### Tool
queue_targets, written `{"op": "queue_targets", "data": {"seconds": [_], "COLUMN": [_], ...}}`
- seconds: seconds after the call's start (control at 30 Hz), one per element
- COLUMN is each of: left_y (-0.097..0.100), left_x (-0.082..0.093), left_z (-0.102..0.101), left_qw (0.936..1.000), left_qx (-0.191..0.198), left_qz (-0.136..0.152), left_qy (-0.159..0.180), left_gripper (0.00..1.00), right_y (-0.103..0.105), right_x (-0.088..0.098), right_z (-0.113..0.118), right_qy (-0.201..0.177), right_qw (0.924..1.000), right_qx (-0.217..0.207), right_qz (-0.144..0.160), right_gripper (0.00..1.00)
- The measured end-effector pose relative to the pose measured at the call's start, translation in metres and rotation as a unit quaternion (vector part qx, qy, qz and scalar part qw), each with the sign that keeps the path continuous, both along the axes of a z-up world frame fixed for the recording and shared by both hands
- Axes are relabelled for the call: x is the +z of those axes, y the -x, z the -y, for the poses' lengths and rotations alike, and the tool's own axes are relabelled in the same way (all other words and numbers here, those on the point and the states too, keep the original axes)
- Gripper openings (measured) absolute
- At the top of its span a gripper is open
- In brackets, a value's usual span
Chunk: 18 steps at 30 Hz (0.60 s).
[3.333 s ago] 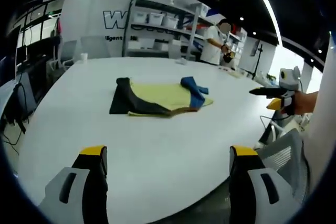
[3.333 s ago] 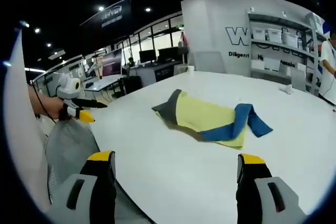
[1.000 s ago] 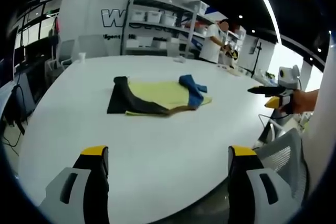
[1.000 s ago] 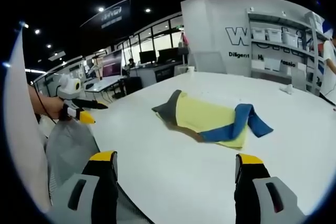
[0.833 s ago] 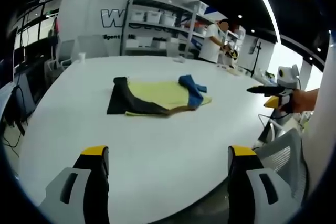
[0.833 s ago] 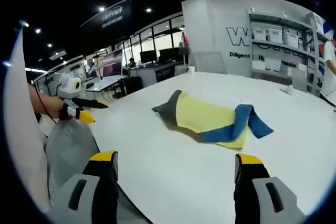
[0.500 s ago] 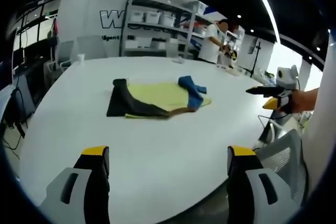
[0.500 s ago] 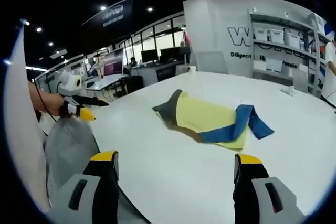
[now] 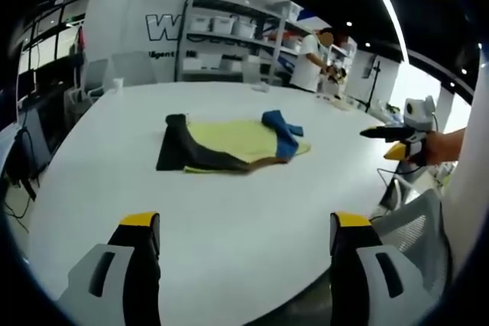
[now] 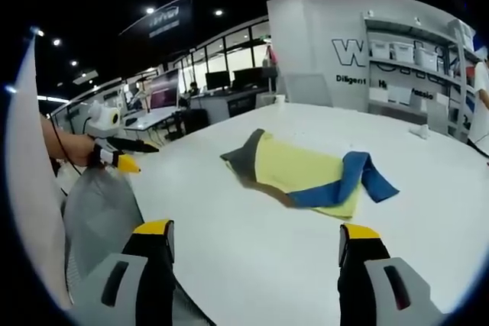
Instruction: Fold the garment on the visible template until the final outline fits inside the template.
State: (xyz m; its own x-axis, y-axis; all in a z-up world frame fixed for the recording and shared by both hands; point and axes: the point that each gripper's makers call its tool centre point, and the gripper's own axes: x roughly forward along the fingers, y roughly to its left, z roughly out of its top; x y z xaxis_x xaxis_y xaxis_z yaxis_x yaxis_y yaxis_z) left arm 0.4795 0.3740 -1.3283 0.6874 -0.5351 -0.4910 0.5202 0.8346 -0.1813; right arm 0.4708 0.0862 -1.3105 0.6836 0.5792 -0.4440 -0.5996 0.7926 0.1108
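lying folded on the white table [image 9: 229, 211], the garment [image 9: 229, 143] sits toward 12 o'clock of the left tool [image 9: 237, 253], whose jaws stand wide apart, holding nothing. in the right gripper view the garment [image 10: 306, 169] lies at 12 o'clock of the right tool [image 10: 256, 257], likewise spread and empty.

Your left claw [image 9: 237, 246] and right claw [image 10: 256, 253] are both held wide apart, gripping nothing, each hand out to its side.
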Motion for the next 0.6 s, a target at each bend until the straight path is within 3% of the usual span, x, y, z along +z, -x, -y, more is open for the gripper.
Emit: {"op": "queue_targets", "data": {"seconds": [0.6], "left_y": [-0.020], "left_x": [-0.007], "left_z": [0.004], "left_qw": [0.9999], "left_qx": [-0.011], "left_qz": [-0.005], "left_qy": [0.003], "left_gripper": [0.89], "right_y": [-0.018], "right_x": [-0.004], "right_z": [-0.001], "right_qy": [0.013], "right_qw": [0.9998], "right_qx": [0.010], "right_qz": [0.005], "right_gripper": [0.80]}}
